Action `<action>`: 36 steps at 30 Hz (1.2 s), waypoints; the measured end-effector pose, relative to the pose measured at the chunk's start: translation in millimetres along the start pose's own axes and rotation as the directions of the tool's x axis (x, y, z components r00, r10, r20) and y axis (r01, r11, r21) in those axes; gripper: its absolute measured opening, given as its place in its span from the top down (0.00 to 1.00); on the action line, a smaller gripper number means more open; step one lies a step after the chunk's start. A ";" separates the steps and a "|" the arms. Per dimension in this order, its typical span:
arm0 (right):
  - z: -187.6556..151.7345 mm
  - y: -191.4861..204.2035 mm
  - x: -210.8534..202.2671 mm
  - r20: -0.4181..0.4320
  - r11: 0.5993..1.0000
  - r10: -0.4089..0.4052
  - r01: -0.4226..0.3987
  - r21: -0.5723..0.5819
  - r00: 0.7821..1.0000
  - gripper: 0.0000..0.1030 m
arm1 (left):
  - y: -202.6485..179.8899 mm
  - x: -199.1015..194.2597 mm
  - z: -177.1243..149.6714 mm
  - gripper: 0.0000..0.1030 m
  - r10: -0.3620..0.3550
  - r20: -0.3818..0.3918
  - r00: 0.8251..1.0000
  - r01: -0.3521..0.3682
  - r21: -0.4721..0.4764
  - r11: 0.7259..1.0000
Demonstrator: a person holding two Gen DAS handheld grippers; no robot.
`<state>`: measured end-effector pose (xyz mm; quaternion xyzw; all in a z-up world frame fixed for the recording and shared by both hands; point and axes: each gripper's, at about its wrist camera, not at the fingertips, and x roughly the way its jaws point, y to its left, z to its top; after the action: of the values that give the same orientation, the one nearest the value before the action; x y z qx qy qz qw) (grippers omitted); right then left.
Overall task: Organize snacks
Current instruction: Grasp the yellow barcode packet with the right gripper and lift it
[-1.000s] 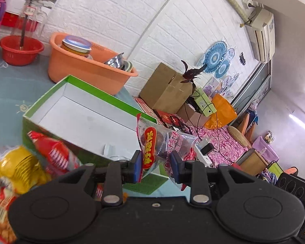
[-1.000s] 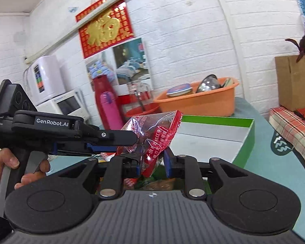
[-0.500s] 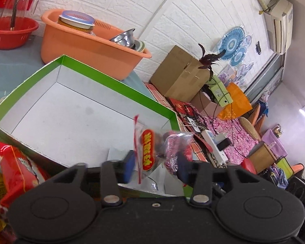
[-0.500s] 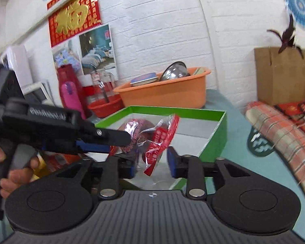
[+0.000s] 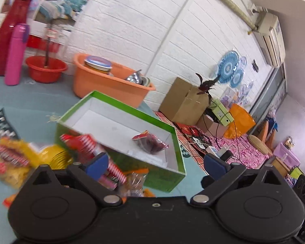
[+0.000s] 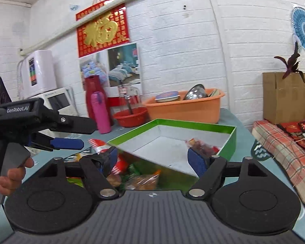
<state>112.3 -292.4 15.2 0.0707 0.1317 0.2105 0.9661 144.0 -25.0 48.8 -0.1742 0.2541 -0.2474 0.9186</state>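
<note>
A clear packet of dark red snacks (image 5: 150, 142) lies loose on the white floor of the green-rimmed box (image 5: 132, 109), near its right end. My left gripper (image 5: 154, 163) is back from the box, its jaws opening wide with nothing between them. The right wrist view shows the same packet (image 6: 201, 145) inside the box (image 6: 193, 121), partly behind a blue pad. My right gripper (image 6: 154, 159) is also opening and holds nothing. The left gripper (image 6: 87, 135) appears at the left, held by a hand (image 6: 14, 174). A pile of snack bags (image 5: 14, 162) lies in front of the box.
An orange basin (image 5: 103, 85) with tins and bowls stands behind the box. A red bowl (image 5: 45, 71) and a pink bottle (image 5: 15, 55) stand at the back left. To the right are a cardboard box (image 6: 284, 97) and a plaid cloth (image 6: 278, 142).
Both grippers were shut on the clear red packet; both have opened wide and let it go. The packet now lies in the box. Both grippers have drawn back from the box.
</note>
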 end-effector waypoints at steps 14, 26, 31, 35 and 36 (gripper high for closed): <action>-60.9 61.6 -1.6 -0.201 0.988 0.154 -0.149 0.043 0.967 0.00 | 71.6 -61.9 -76.7 0.00 0.163 -0.056 0.985 -0.171 -0.220 0.960; -67.5 79.8 -6.9 -0.223 0.984 0.173 -0.175 0.013 0.959 0.00 | 99.3 -22.4 -75.2 0.36 0.139 -0.124 0.983 -0.159 -0.164 0.974; -69.4 84.8 -3.0 -0.242 0.978 0.201 -0.207 -0.003 0.949 0.00 | 93.2 -43.9 -87.0 0.42 0.051 -0.151 0.987 -0.069 -0.117 0.991; -71.7 91.9 1.0 -0.261 0.969 0.234 -0.247 -0.016 0.937 0.00 | 98.7 -69.0 -99.1 0.41 0.026 -0.157 0.987 -0.048 -0.144 0.988; -72.4 94.1 2.0 -0.266 0.967 0.241 -0.255 -0.019 0.933 0.00 | 101.4 -76.0 -101.3 0.40 0.034 -0.154 0.987 -0.059 -0.160 0.985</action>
<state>56.9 -200.8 -36.4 0.0325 0.2422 0.3417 0.9075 68.2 79.4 -49.5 -0.2240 0.3463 -0.2165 0.8849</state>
